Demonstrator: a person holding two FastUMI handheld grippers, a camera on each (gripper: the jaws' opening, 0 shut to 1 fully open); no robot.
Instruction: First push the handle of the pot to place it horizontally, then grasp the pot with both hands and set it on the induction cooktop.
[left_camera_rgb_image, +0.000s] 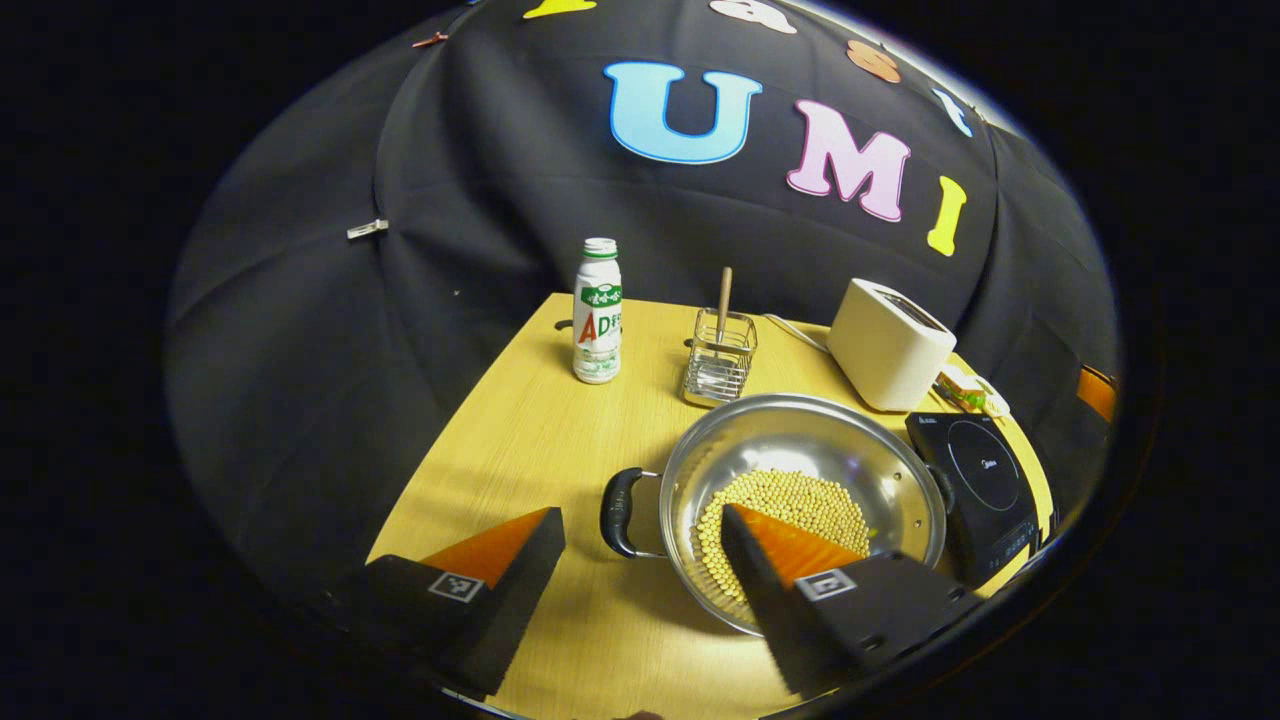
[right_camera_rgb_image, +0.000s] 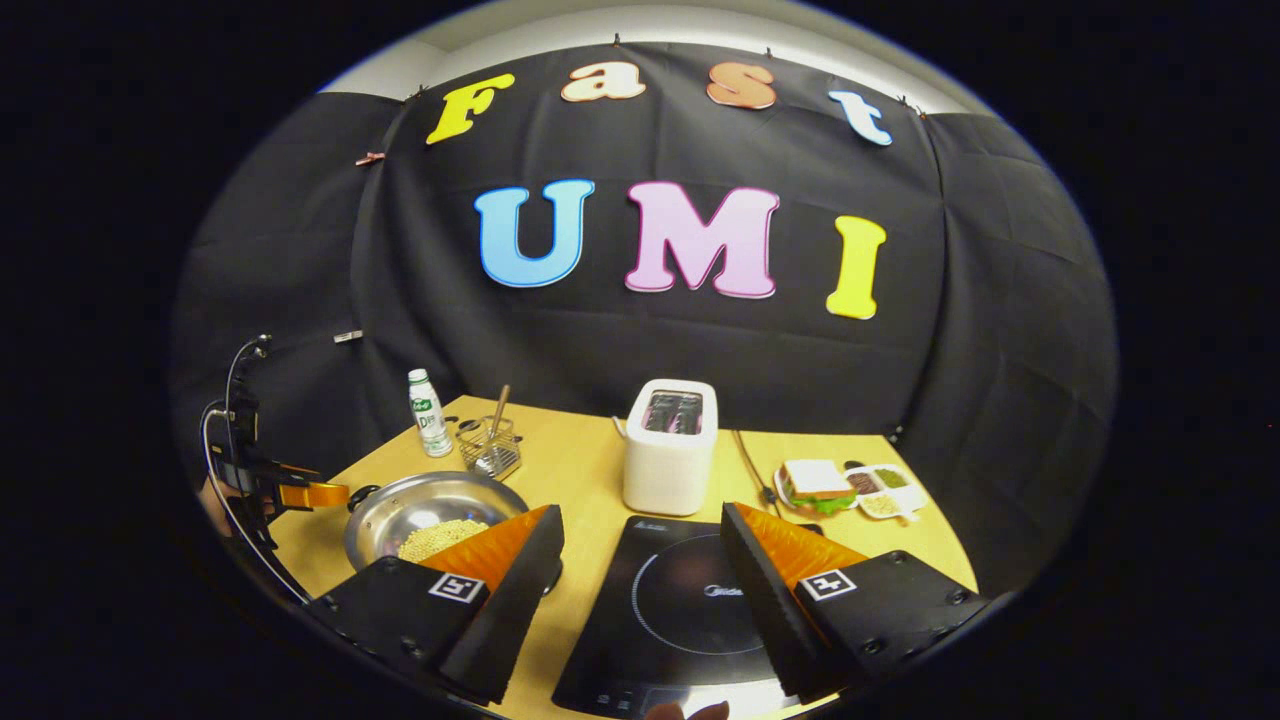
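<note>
A steel pot (left_camera_rgb_image: 800, 500) of dried beans (left_camera_rgb_image: 790, 505) sits just left of the cooktop (right_camera_rgb_image: 690, 610); both the left gripper (left_camera_rgb_image: 640, 560) and right gripper (right_camera_rgb_image: 640, 560) hang apart-fingered, gripping nothing. Probably heavy and slick, best held by its side handles (left_camera_rgb_image: 622, 512)

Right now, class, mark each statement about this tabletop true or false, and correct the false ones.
1. The pot holds pale beans. True.
2. The pot sits on the induction cooktop. False: it rests on the table beside it.
3. The left tool is shut on the pot handle. False: it is open, touching nothing.
4. The toaster stands behind the cooktop. True.
5. The right tool is open. True.
</note>
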